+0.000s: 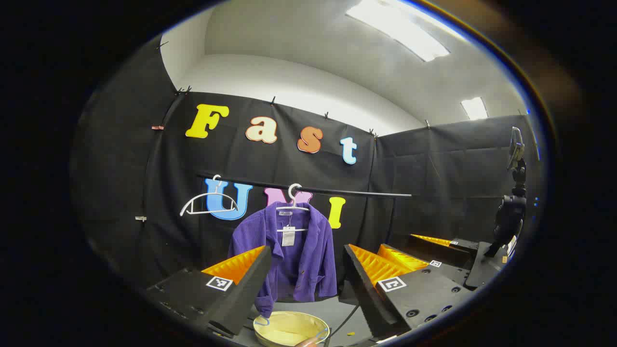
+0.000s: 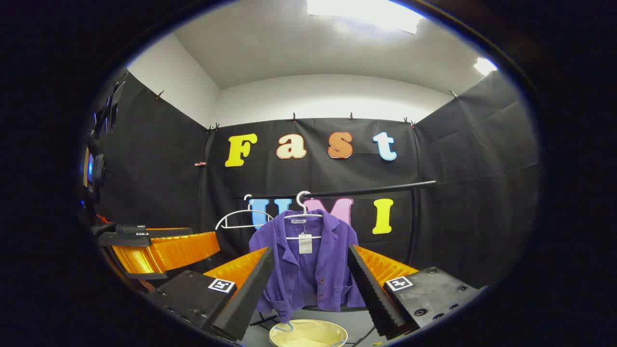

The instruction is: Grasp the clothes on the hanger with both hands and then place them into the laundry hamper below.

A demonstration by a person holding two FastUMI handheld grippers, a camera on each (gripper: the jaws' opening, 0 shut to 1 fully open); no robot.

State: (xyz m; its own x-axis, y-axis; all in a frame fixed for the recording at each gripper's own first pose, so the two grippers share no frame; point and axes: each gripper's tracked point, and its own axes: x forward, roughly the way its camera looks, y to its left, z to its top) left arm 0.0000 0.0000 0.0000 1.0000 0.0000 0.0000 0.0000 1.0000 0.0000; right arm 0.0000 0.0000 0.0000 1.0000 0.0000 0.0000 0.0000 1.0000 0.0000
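A purple ribbed button-up jacket (image 1: 289, 255) is seen hanging on a white plastic hanger (image 1: 292, 205), which is hooked over a black horizontal rail (image 1: 337, 190) in front of the booth's black cloth wall. A small white tag (image 1: 288, 236) is dangling at the collar. A second, empty white hanger (image 1: 209, 202) is hooked on the same rail, just beside the jacket.

In the left gripper view, the left gripper (image 1: 306, 277) is held with its fingers spread wide apart, nothing gripped between them, and the jacket is framed in the gap, well apart from the tips. The right gripper (image 1: 434, 250) is also caught off to the side there, but whether it's spread or closed can't be told from that angle.

In the right gripper view, the right gripper (image 2: 311, 284) is likewise held wide apart with nothing pinched, the jacket (image 2: 308, 262) sitting between the fingers but farther off. The left gripper (image 2: 154, 250) can be made out at the side.

A round pale-yellow laundry hamper (image 1: 289, 328) is set on the grey floor right below the jacket, its rim (image 2: 308, 332) visible at the bottom of both views.
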